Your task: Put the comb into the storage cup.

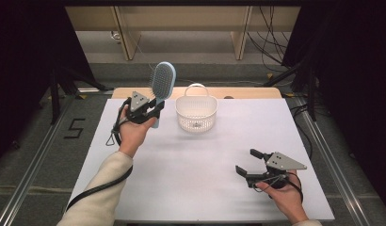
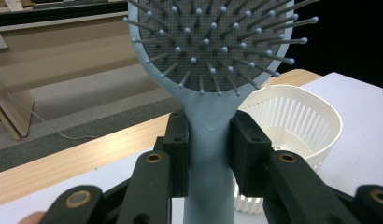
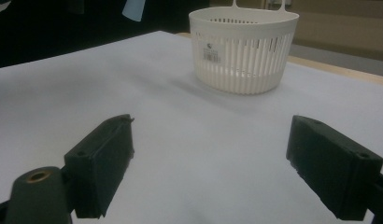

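Note:
A light blue hairbrush (image 1: pixel 162 82) is held upright above the table's far left, its bristled head up. My left gripper (image 1: pixel 156 109) is shut on its handle; in the left gripper view the two jaws clamp the handle of the hairbrush (image 2: pixel 209 135) just below the head. A white slatted basket (image 1: pixel 196 113) with a handle stands on the table just right of the brush; the basket (image 2: pixel 297 126) shows behind the brush. My right gripper (image 1: pixel 246 162) hovers open at the near right of the table, nothing between its jaws, pointing toward the basket (image 3: pixel 243 49).
The white tabletop (image 1: pixel 214 165) stretches between the two grippers. A wooden strip (image 1: pixel 247 92) runs along the table's far edge. Cables (image 1: pixel 271 52) lie on the floor behind, and dark curtains stand on both sides.

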`<action>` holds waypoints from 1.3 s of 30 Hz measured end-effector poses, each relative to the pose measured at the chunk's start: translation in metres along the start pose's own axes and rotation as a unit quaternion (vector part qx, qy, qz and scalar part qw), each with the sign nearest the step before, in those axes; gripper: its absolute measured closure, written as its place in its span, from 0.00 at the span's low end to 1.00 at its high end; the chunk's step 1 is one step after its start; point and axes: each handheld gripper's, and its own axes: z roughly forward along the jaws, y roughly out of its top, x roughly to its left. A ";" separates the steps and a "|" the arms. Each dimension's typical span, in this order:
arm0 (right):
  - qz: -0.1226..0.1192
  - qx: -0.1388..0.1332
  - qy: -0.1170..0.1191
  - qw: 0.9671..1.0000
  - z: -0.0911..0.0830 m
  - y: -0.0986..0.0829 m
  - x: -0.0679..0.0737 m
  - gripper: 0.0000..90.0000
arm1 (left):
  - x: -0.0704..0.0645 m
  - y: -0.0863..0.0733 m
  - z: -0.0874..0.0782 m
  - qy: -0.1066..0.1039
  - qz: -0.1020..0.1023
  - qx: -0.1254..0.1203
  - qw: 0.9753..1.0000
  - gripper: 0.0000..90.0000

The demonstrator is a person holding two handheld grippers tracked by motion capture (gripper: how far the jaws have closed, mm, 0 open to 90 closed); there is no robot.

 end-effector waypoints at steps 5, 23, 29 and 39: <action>0.000 0.001 0.000 1.000 -0.001 0.000 0.000 0.17 | -0.002 0.003 0.003 -0.004 0.002 -0.001 1.000 0.78; 0.001 -0.002 0.000 1.000 -0.001 0.000 0.000 0.17 | -0.010 0.011 0.011 -0.011 0.005 -0.007 1.000 0.78; 0.001 -0.003 0.000 1.000 -0.001 0.000 0.000 0.17 | -0.012 0.013 0.014 -0.013 0.006 -0.007 1.000 0.78; 0.000 -0.002 -0.001 1.000 -0.002 0.000 0.000 0.17 | -0.017 0.017 0.017 -0.015 0.010 -0.012 1.000 0.78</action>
